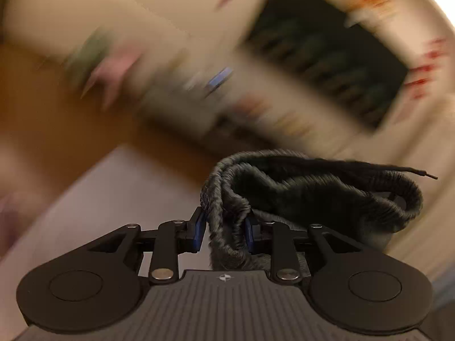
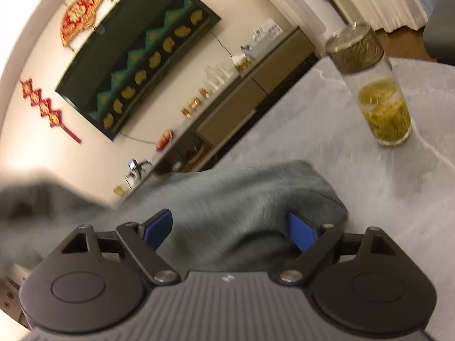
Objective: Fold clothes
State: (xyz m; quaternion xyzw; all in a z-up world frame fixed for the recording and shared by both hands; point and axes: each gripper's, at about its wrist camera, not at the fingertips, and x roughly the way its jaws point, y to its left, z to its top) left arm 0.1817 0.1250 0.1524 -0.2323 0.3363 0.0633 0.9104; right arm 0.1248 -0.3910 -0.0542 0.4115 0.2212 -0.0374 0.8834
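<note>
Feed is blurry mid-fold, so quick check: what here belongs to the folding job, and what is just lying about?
Job:
- grey garment, its waistband clamped by the left gripper
- right gripper, open over it

Lying about:
- glass tumbler on the table
- sideboard clutter

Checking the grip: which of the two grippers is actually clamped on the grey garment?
The left gripper: its pads pinch the grey garment. The right gripper stands wide open.

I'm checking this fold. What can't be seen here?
- Left wrist: room behind the garment is motion-blurred.
- Left wrist: garment's lower part is hidden behind the left gripper.
- Right wrist: garment's left end is blurred; the right gripper covers its near edge.
</note>
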